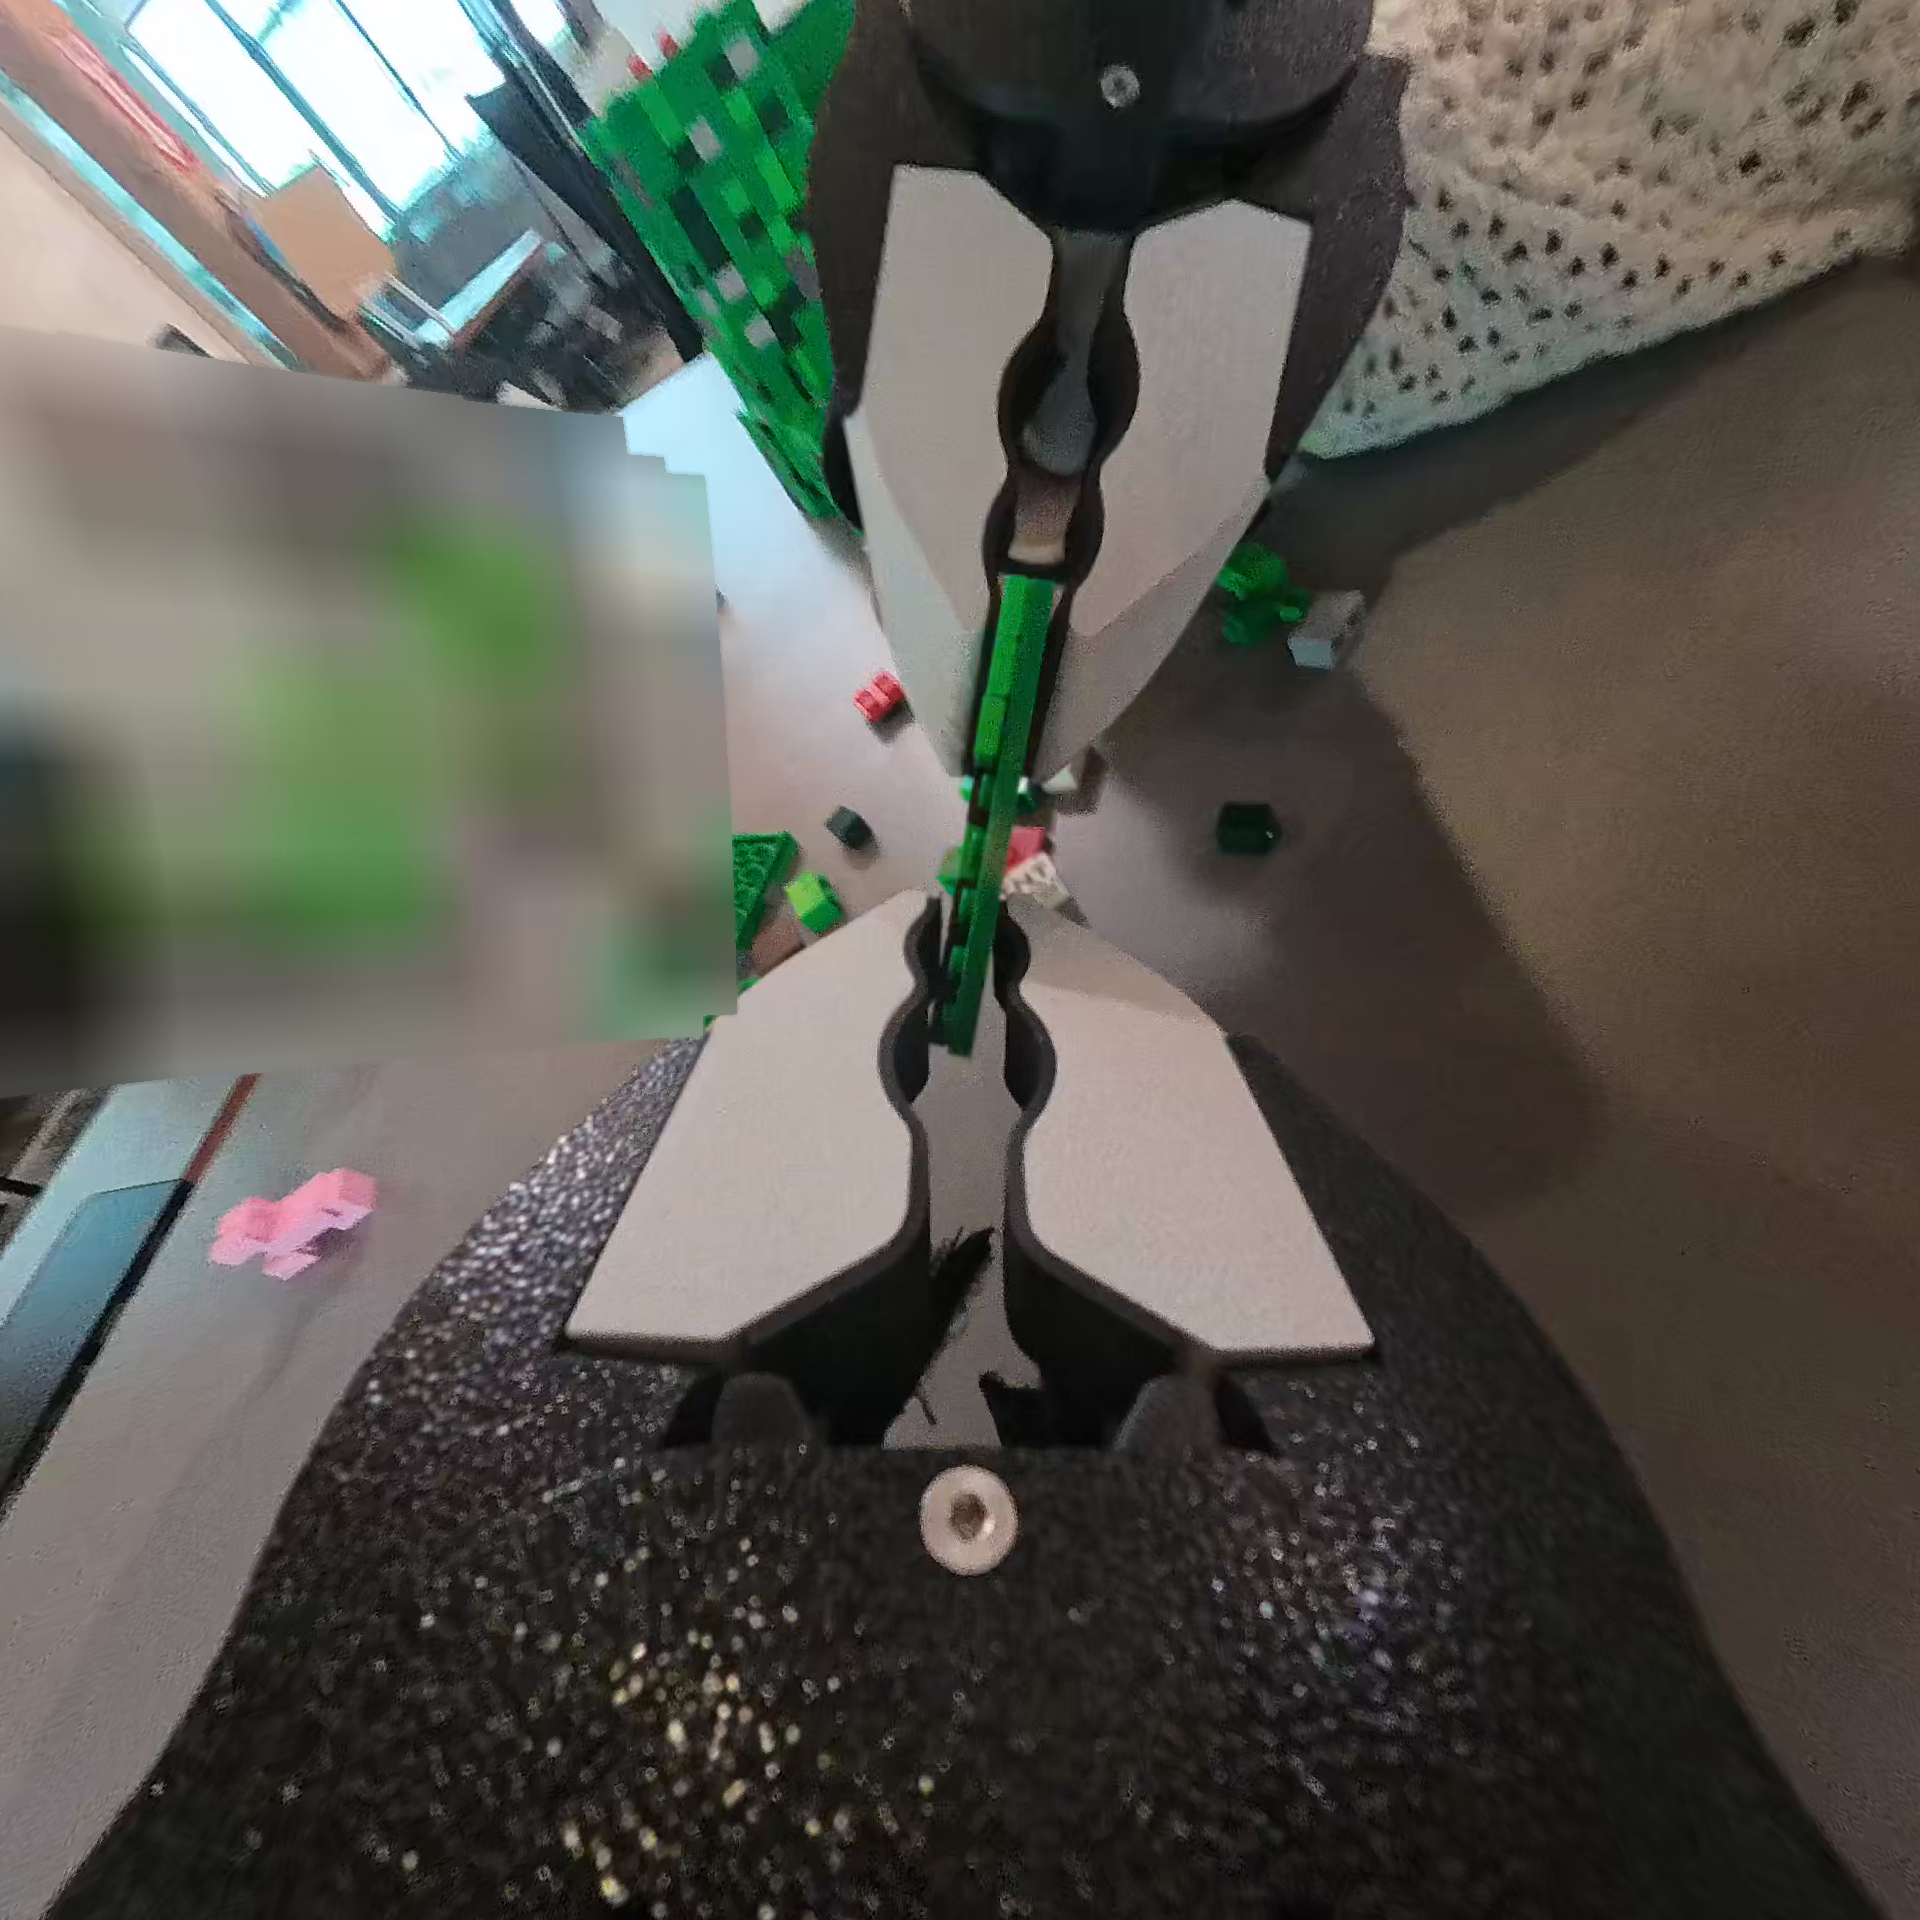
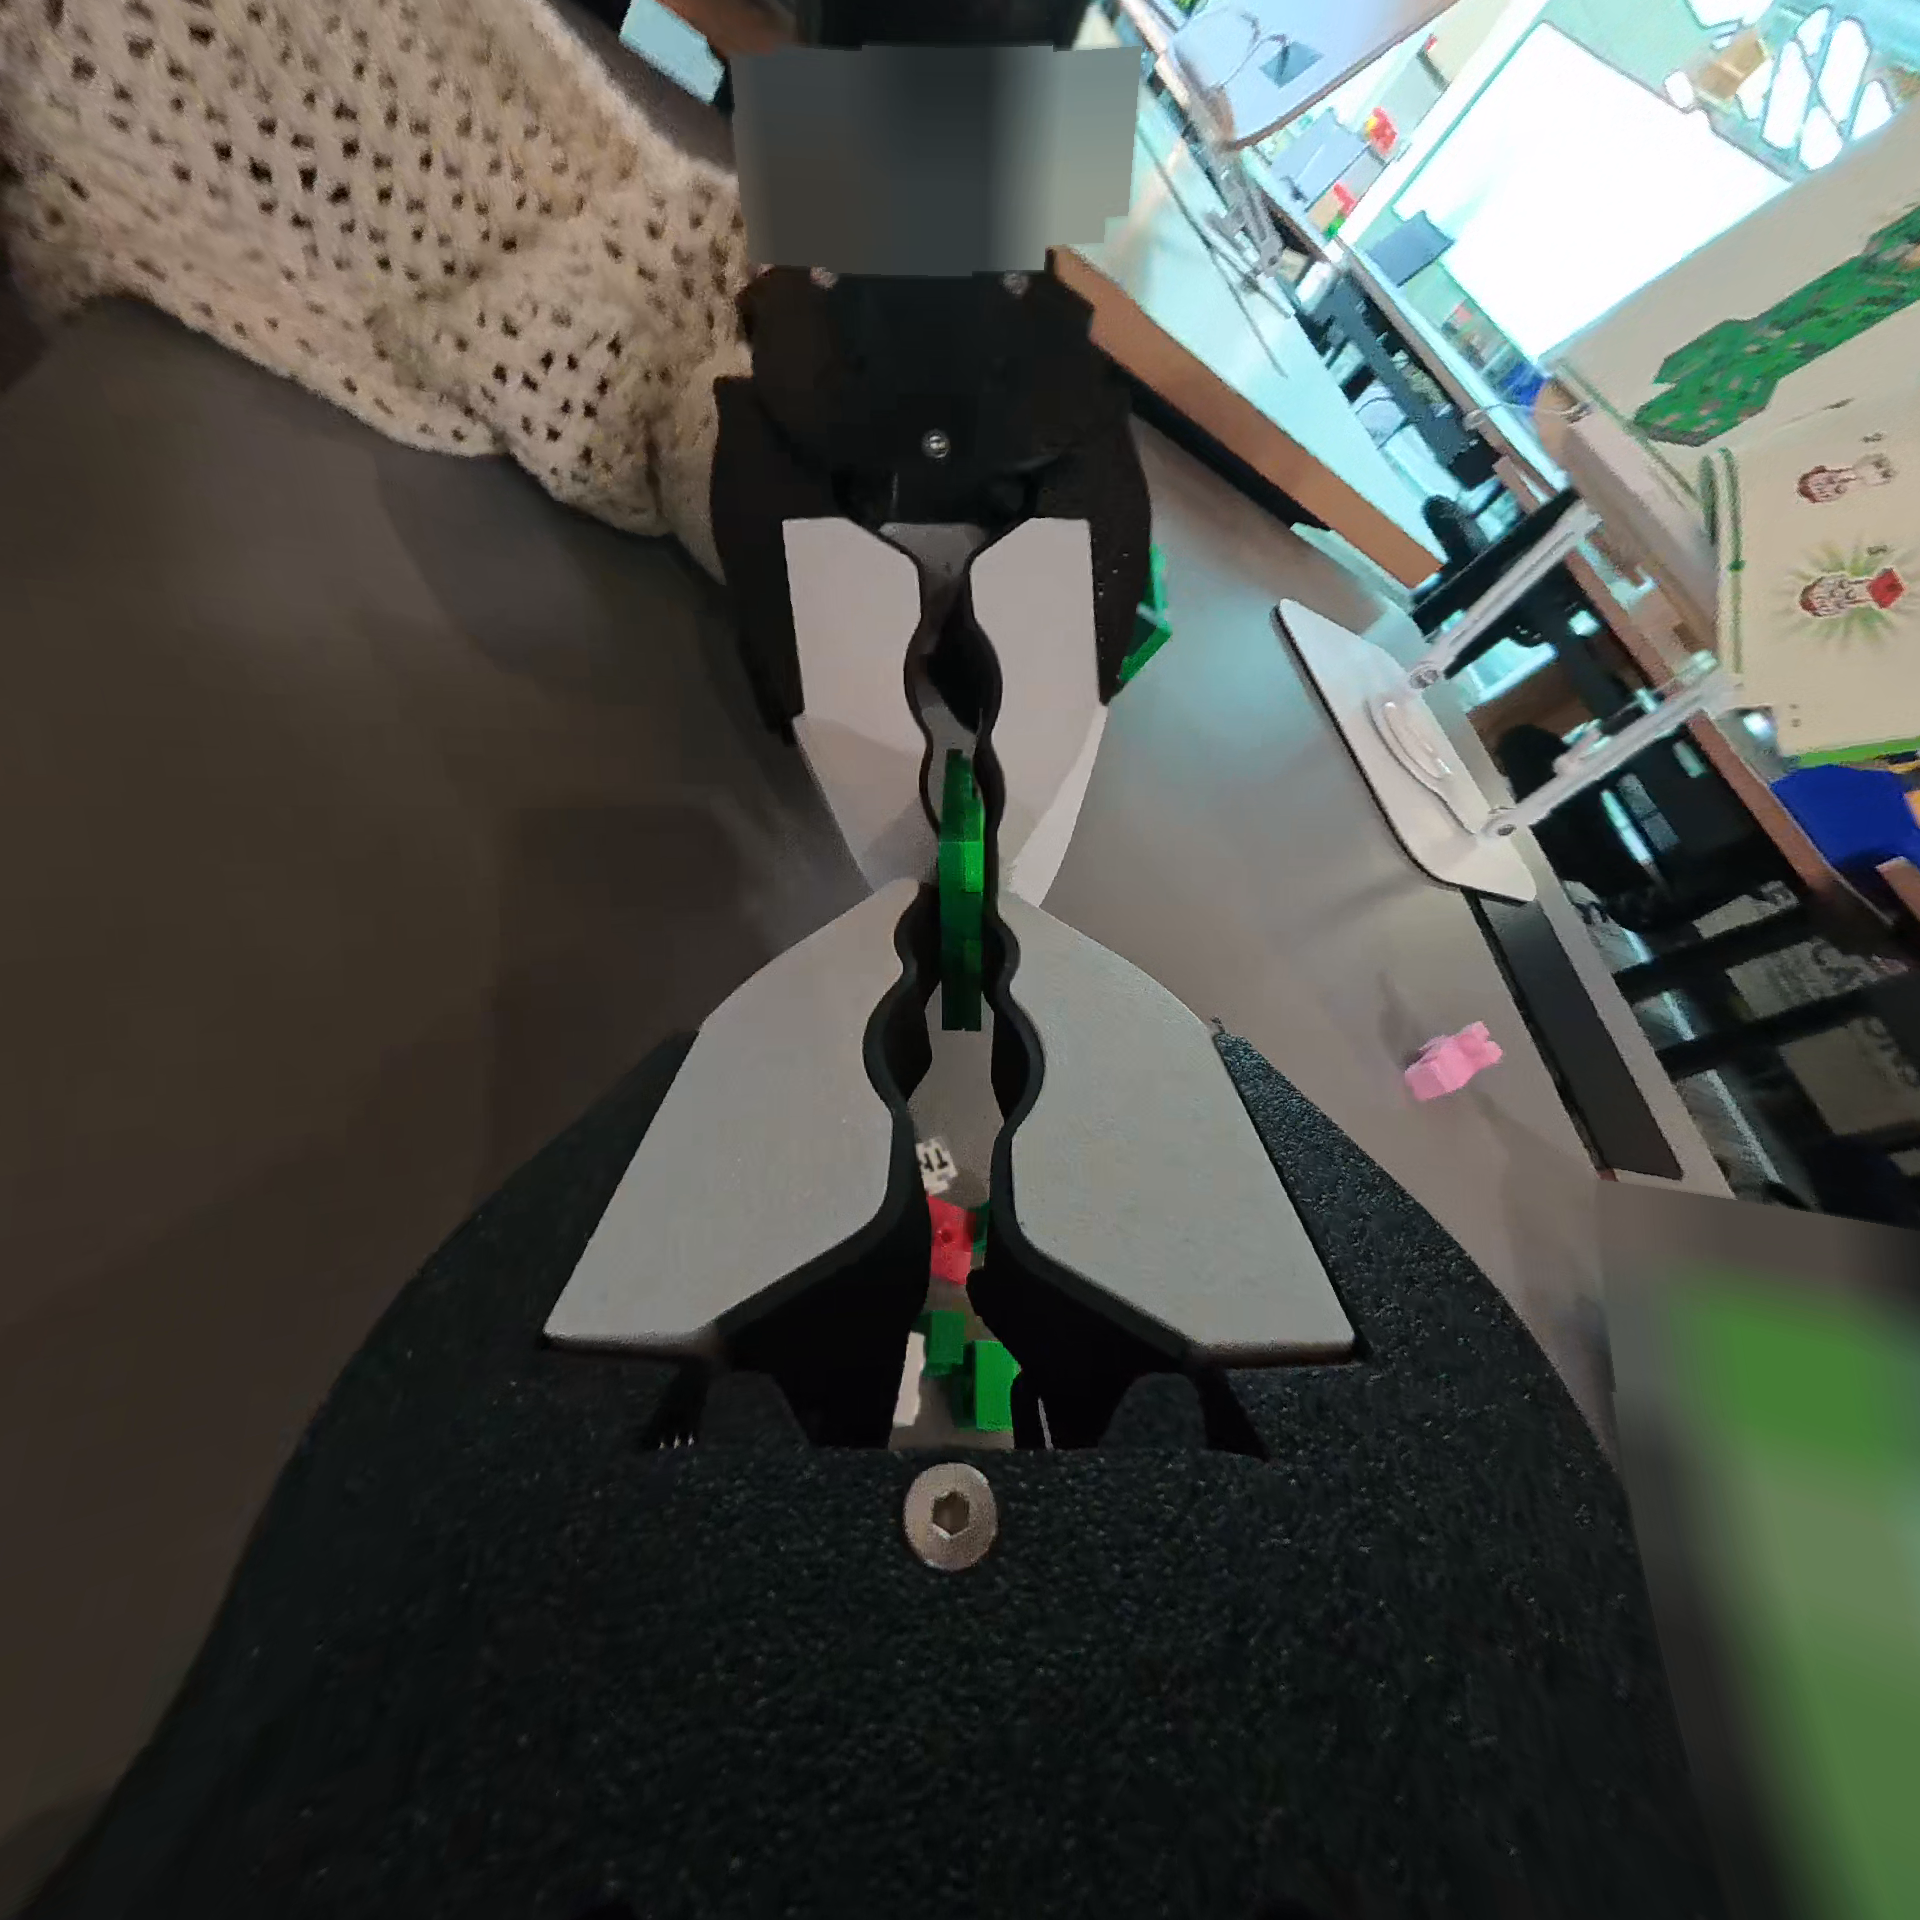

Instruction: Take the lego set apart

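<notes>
Two claws, left claw (image 1: pixel 961 935) and right claw (image 2: pixel 961 914), each clamp one green lego plate (image 1: pixel 997 779).

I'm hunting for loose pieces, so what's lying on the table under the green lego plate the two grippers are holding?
Under the green lego plate, a red brick, a white piece and small green bricks lie on the table. Gripper bodies hide anything beside them.

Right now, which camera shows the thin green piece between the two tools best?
The left wrist view: the green piece shows long and edge-on between both tools. The right wrist view shows only a short stretch.
</notes>
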### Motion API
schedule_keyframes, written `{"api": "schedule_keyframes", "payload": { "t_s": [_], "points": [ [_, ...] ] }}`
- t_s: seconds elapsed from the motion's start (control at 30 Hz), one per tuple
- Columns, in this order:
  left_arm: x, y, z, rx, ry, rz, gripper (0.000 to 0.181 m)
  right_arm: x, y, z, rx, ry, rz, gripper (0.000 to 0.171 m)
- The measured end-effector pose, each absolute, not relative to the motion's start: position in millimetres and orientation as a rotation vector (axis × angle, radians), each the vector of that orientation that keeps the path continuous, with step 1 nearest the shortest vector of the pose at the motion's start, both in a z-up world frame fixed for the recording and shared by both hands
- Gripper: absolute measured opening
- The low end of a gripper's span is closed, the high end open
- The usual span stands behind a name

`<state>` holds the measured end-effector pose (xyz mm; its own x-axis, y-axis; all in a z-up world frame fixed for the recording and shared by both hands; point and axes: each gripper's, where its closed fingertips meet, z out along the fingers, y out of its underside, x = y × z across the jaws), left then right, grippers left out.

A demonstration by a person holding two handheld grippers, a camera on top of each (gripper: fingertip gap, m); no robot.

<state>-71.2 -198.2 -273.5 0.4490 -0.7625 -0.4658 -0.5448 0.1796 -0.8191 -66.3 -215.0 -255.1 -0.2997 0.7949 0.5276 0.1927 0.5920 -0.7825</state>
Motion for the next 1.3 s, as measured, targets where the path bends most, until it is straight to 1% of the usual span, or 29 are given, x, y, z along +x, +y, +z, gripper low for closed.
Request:
{"api": "schedule_keyframes", "payload": {
  "t_s": [0.03, 0.1, 0.17, 0.33, 0.43, 0.5, 0.6, 0.7, 0.77, 0.93, 1.17, 1.27, 1.3],
  "points": [
    [-72, -196, -269, -1.464, 1.183, -0.207, 0.010, -66, -214, -251, -0.805, -1.789, 0.757, 0.006],
    [-77, -190, -259, -1.429, 1.106, -0.142, 0.019, -65, -205, -244, -0.812, -1.733, 0.734, 0.006],
    [-80, -185, -252, -1.459, 1.014, -0.166, 0.037, -66, -195, -236, -0.821, -1.654, 0.684, 0.006],
    [-85, -173, -235, -1.560, 0.664, -0.389, 0.084, -72, -180, -222, -0.827, -1.475, 0.572, 0.006],
    [-88, -170, -231, -1.595, 0.513, -0.464, 0.092, -78, -181, -223, -0.816, -1.439, 0.516, 0.005],
    [-89, -170, -230, -1.587, 0.492, -0.451, 0.091, -79, -179, -220, -0.795, -1.399, 0.458, 0.006],
    [-86, -174, -226, -1.553, 0.514, -0.457, 0.083, -79, -179, -216, -0.771, -1.380, 0.428, 0.006],
    [-83, -178, -221, -1.498, 0.538, -0.482, 0.084, -78, -182, -211, -0.735, -1.366, 0.420, 0.006],
    [-78, -182, -219, -1.460, 0.591, -0.490, 0.081, -77, -184, -212, -0.721, -1.377, 0.423, 0.006],
    [-83, -187, -213, -1.393, 0.624, -0.501, 0.054, -75, -184, -212, -0.672, -1.396, 0.406, 0.006],
    [-89, -191, -204, -1.328, 0.603, -0.578, 0.042, -75, -177, -220, -0.631, -1.427, 0.255, 0.006],
    [-92, -197, -194, -1.246, 0.592, -0.610, 0.025, -75, -177, -219, -0.612, -1.420, 0.245, 0.006],
    [-93, -199, -192, -1.223, 0.588, -0.643, 0.023, -74, -179, -217, -0.604, -1.411, 0.258, 0.006]
  ]
}}
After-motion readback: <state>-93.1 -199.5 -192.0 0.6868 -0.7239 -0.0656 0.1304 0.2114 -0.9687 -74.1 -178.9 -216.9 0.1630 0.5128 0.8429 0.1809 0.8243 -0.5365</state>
